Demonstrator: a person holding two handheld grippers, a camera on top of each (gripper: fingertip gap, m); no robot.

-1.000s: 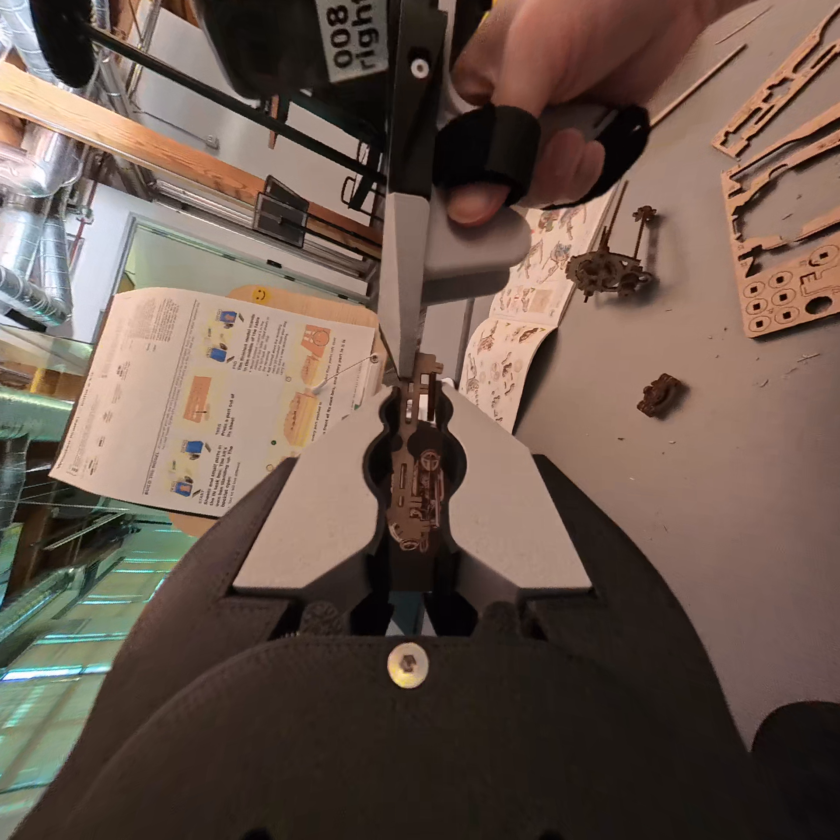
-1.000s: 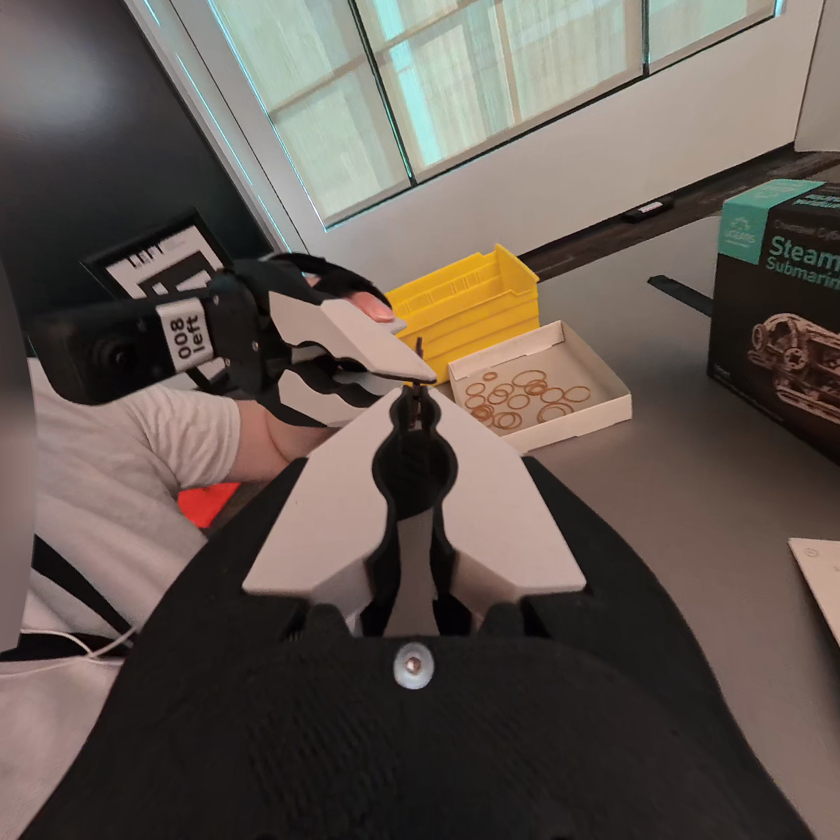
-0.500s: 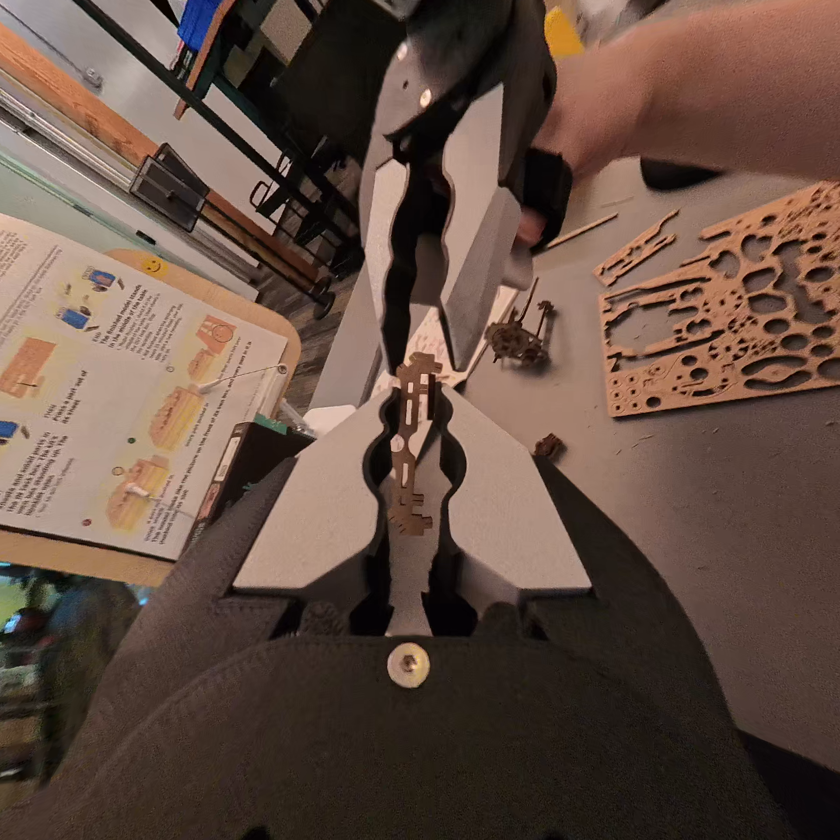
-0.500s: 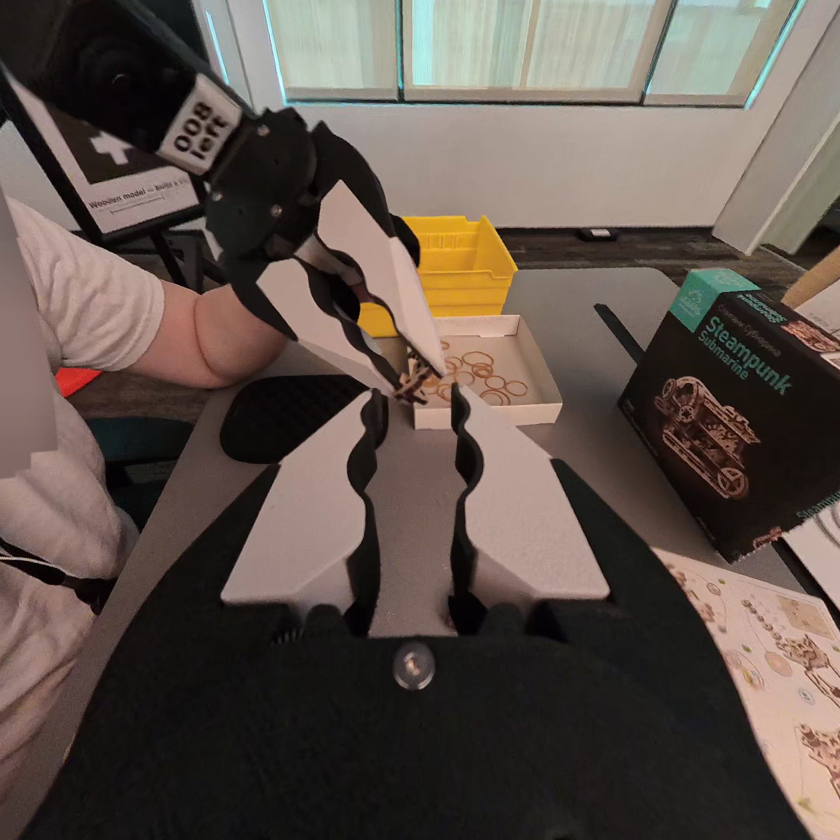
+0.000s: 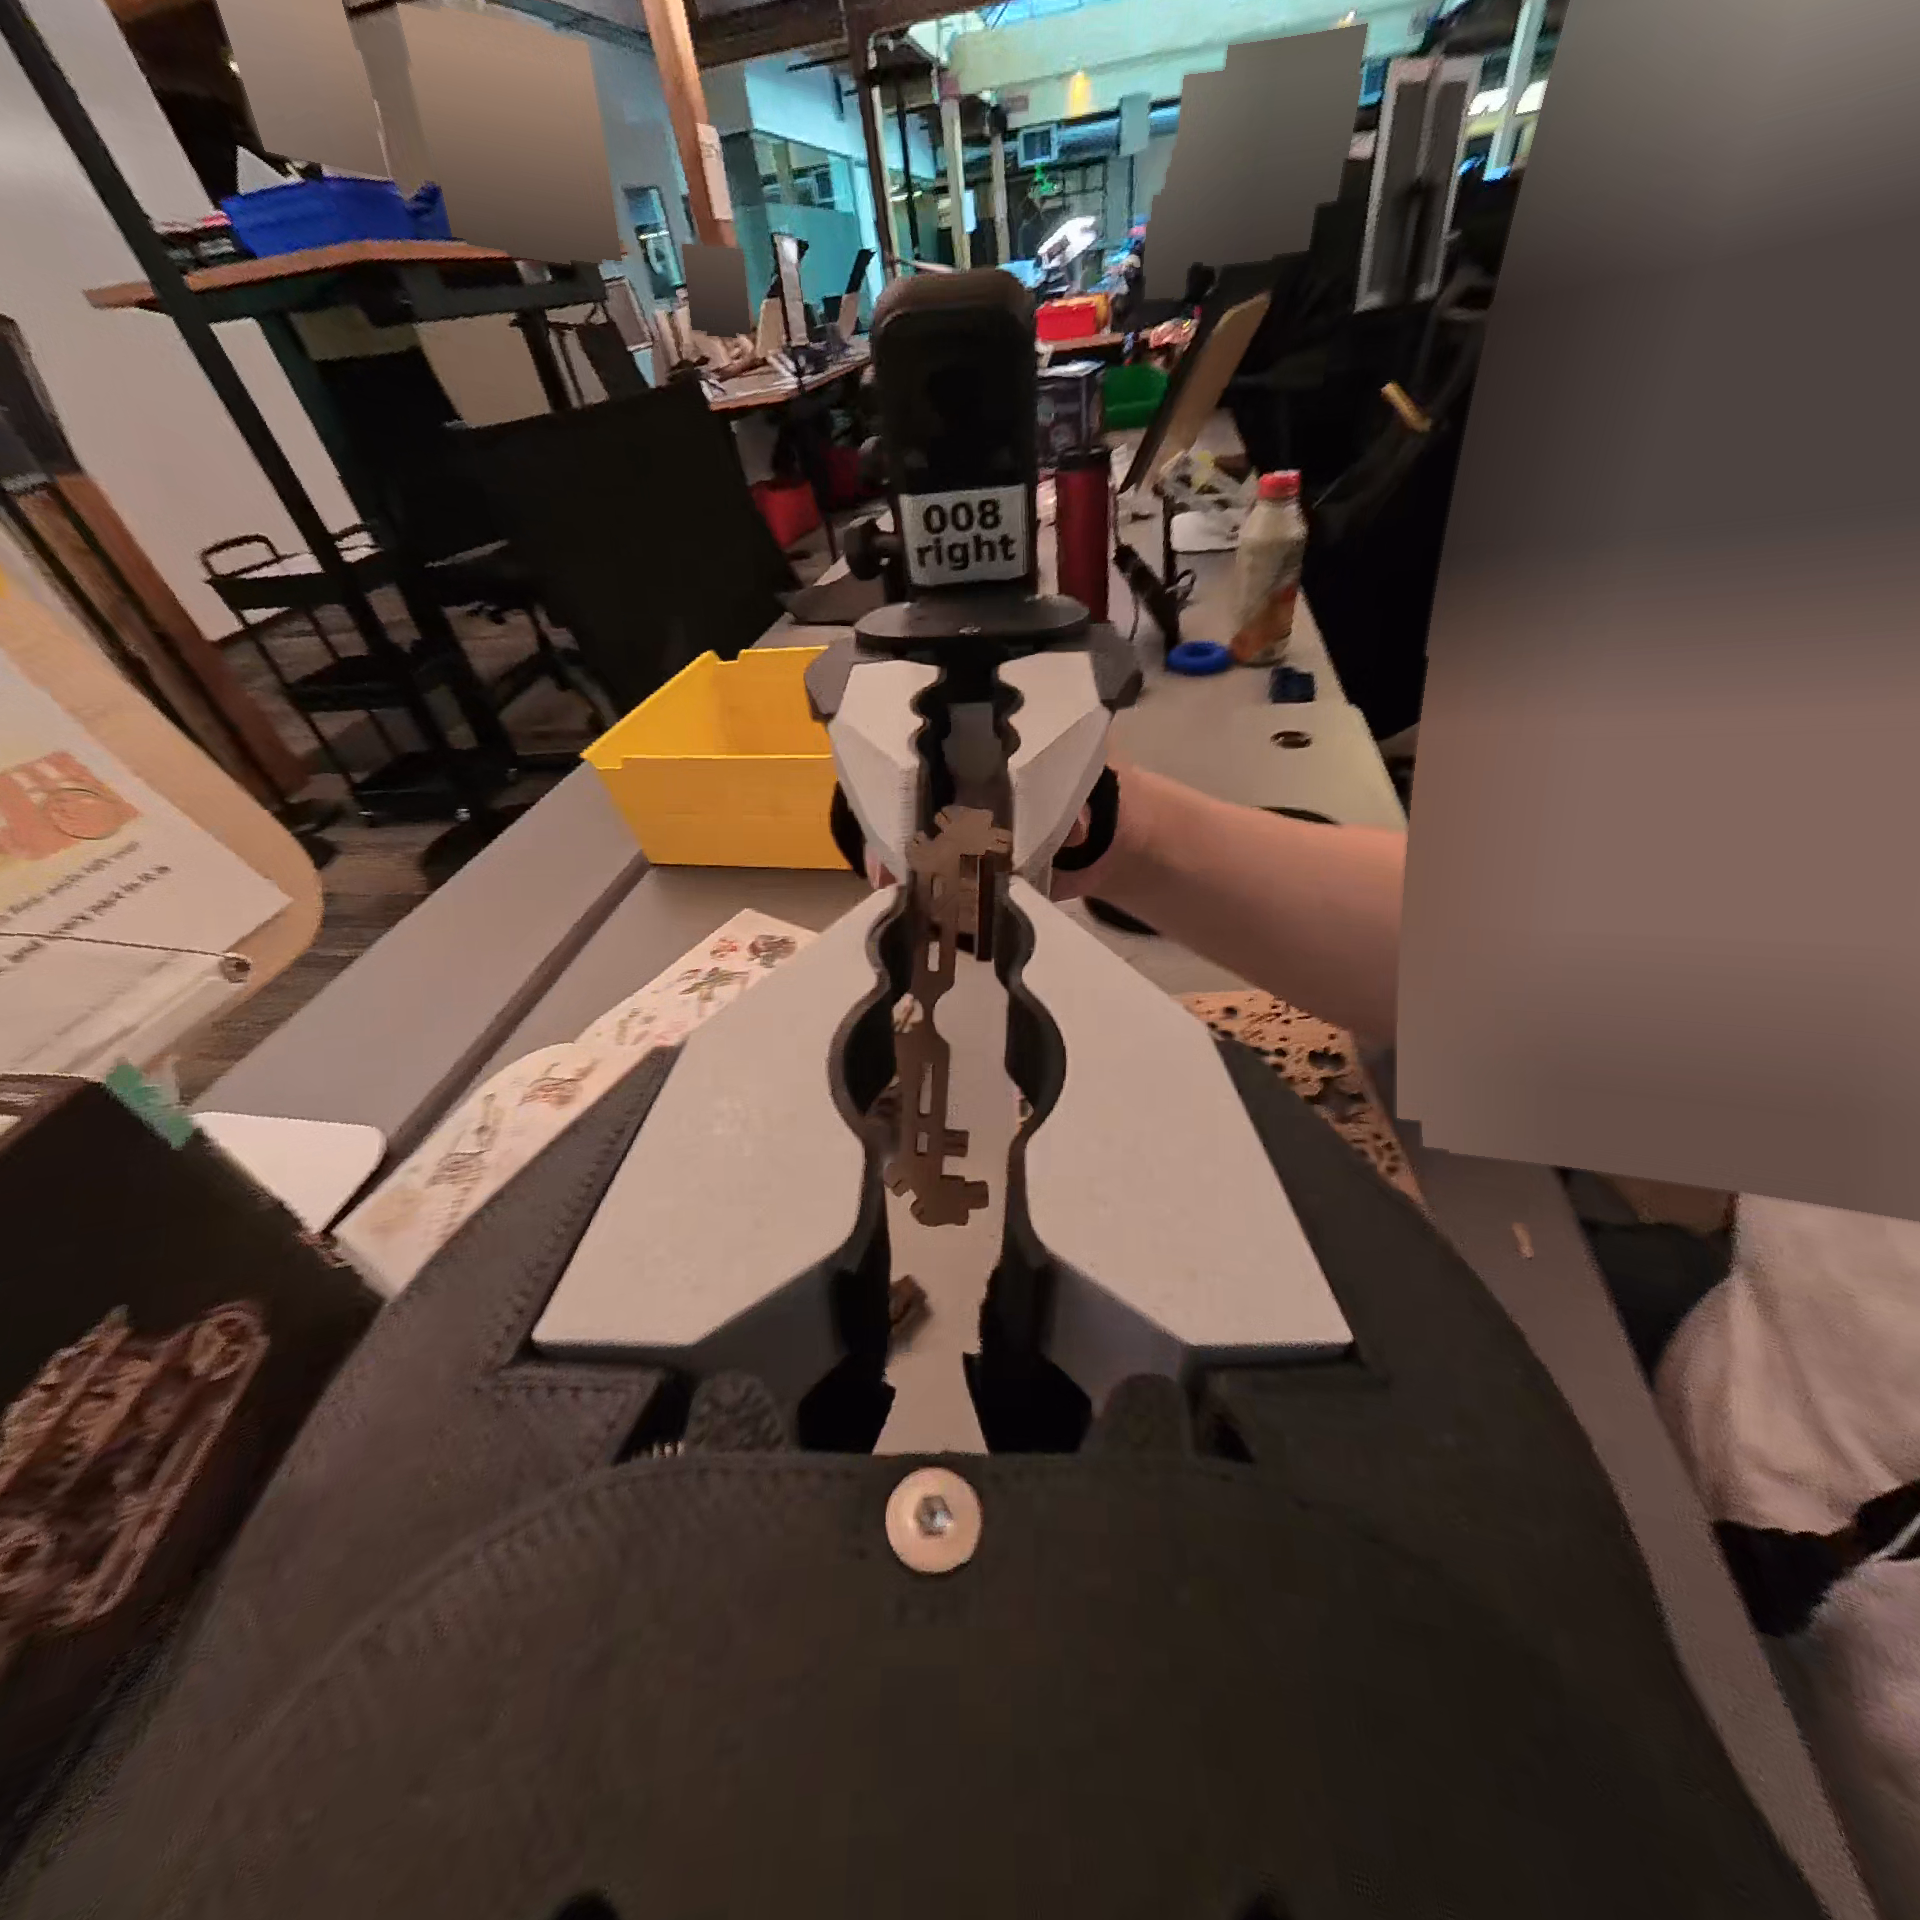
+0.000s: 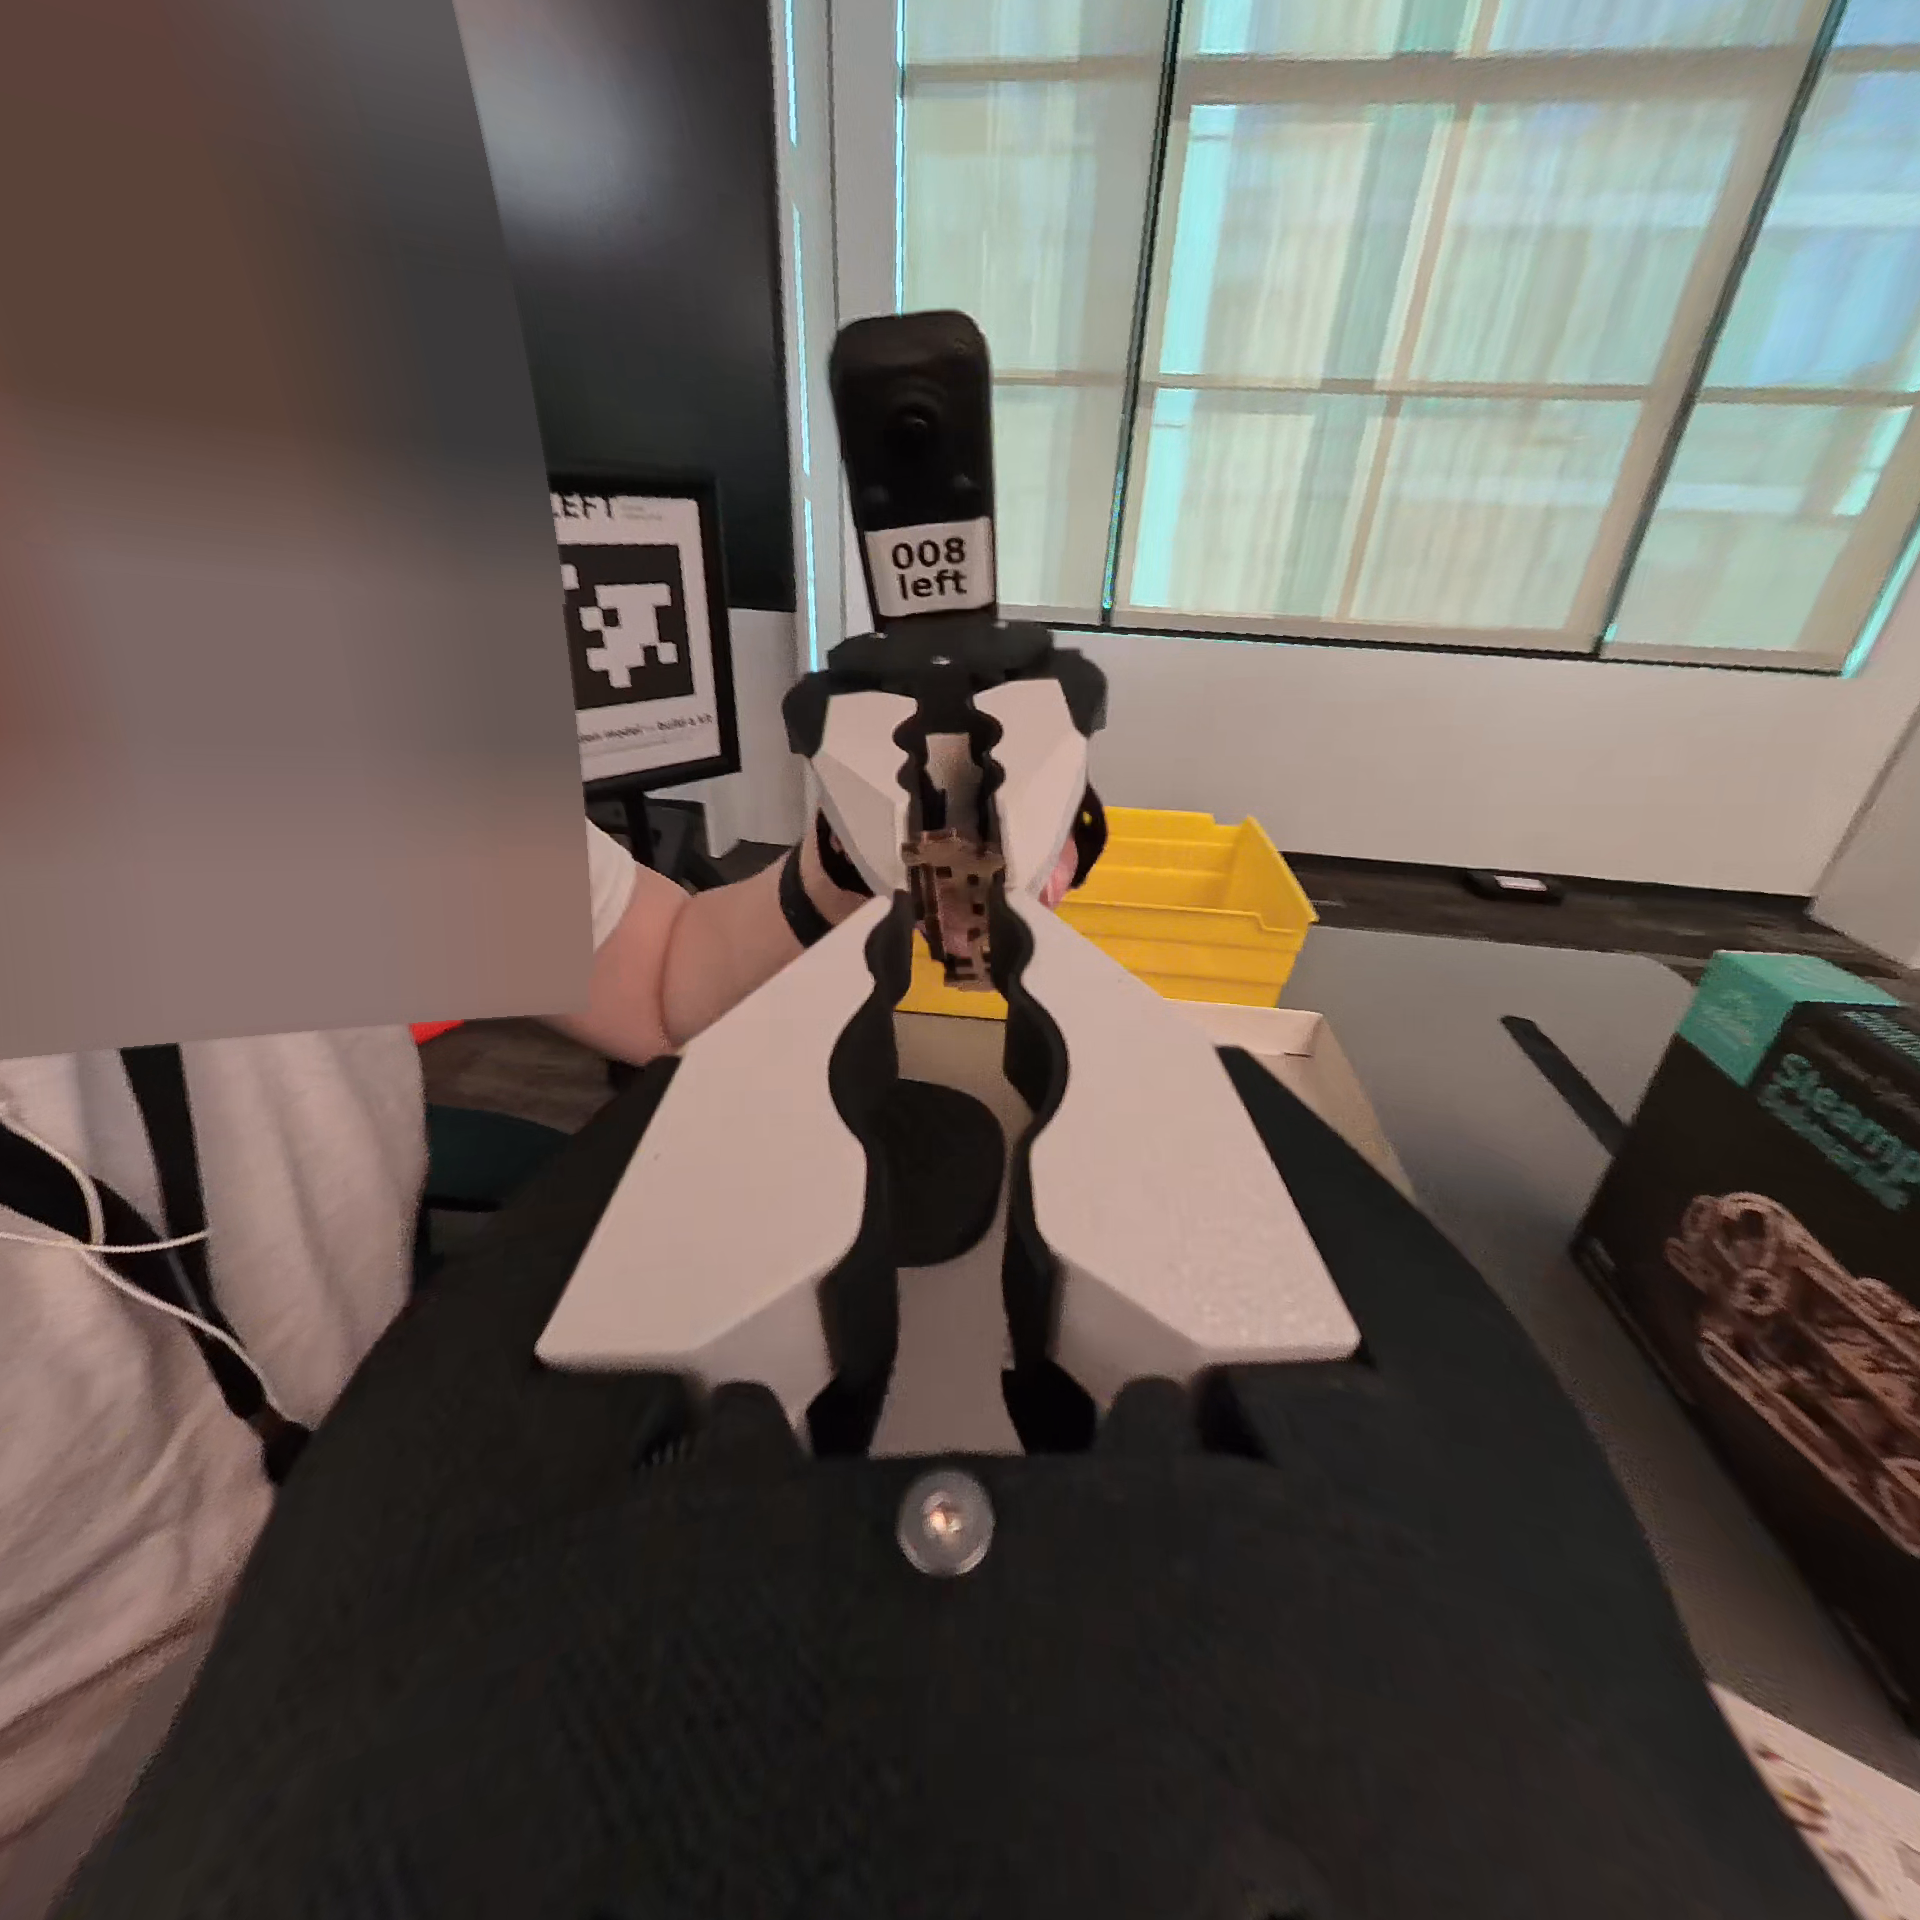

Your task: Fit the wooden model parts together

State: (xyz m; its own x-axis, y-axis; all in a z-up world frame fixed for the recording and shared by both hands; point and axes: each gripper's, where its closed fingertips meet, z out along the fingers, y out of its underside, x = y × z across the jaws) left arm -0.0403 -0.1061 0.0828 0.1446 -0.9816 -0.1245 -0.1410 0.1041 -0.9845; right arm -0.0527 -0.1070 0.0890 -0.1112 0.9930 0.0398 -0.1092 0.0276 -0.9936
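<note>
Left wrist view
Left claw (image 5: 948, 914): narrowed onto a flat wooden model part (image 5: 935, 1049), gripped near the tips; the part runs back between the fingers, its notched end toward the camera.
Right claw (image 5: 961, 831): faces this camera head-on, tips just beyond the left claw's; a narrow gap shows between its fingers, and whether it grips the part's far end I cannot tell.
Part's far end: reaches in between the right claw's tips.
Hand (image 5: 1091, 831): behind the right claw, forearm stretching off to the right.
Tabletop (image 5: 447, 987): grey, below both claws.
Yellow bin (image 5: 727, 769): on the tabletop, behind and left of the right claw.
Instruction sheet (image 5: 582, 1081): lying flat, left of the left claw.
Dark kit box (image 5: 125, 1320): lower left corner.
Cut-out wooden sheet (image 5: 1288, 1049): right of the claw, partly hidden.

Right wrist view
Right claw (image 6: 951, 920): fingers set narrowly apart, the wooden model part (image 6: 956, 914) between the tips; contact is unclear.
Left claw (image 6: 948, 862): opposite, head-on, holding the same part.
Yellow bin (image 6: 1184, 914): behind, to the right.
Dark kit box (image 6: 1766, 1195): on the tabletop (image 6: 1455, 1039), far right.
White tray (image 6: 1320, 1049): edge just visible behind the right finger.
</note>
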